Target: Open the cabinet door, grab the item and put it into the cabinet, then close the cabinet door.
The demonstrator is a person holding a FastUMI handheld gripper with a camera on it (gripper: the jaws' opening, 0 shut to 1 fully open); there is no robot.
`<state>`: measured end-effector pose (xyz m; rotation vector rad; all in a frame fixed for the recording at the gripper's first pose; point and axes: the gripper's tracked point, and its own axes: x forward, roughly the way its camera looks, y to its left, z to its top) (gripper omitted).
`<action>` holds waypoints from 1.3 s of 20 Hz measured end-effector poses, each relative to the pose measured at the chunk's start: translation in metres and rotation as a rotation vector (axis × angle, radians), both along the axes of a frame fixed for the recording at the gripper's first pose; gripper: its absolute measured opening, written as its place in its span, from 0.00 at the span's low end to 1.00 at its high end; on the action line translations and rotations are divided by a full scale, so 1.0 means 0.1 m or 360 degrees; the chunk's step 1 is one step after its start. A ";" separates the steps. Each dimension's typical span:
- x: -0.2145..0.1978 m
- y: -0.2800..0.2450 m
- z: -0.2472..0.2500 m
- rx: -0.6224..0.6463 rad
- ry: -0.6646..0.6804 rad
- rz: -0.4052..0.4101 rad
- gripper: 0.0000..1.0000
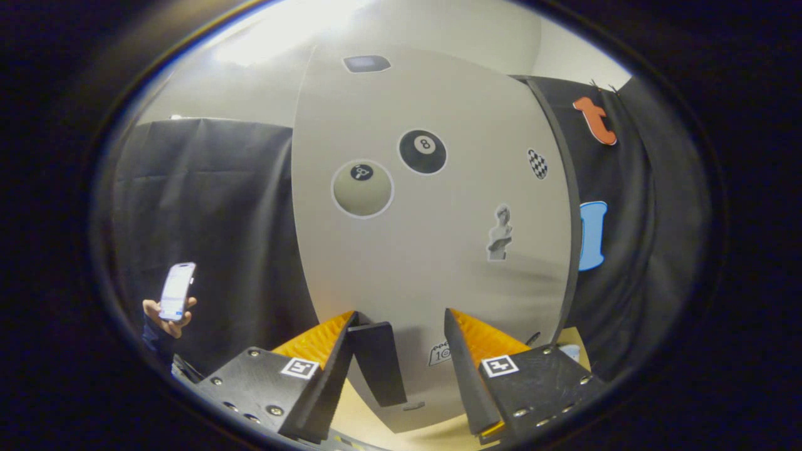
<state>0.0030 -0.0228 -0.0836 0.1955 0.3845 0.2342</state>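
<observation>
Claw (pixel 401 351) spread wide, holding nothing, ridged pads, flat matte sticker-dotted cabinet door (pixel 432 263) just ahead, hand (pixel 164 319) with phone (pixel 177 291)

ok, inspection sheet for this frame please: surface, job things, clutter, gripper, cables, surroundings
Surface: pale tabletop under the fingers.
Job's things: cabinet door, grey, with stickers, just ahead of the fingers; whether it is shut or ajar is unclear. Item to stow: nothing seen.
Clutter: small pale object beside the door's lower corner, unclear.
Grippers: gripper open, fingers apart, holding nothing.
Cables: nothing seen.
Surroundings: black cloth wall; a person's hand holding a phone beside the door.
</observation>
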 end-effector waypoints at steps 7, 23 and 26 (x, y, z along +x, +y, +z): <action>0.16 0.08 0.03 0.0011 -0.0021 -0.0004 0.99; 0.43 0.23 -0.14 -0.0013 -0.0004 -0.0097 1.00; 0.42 0.26 -0.13 0.0010 0.0006 -0.0084 1.00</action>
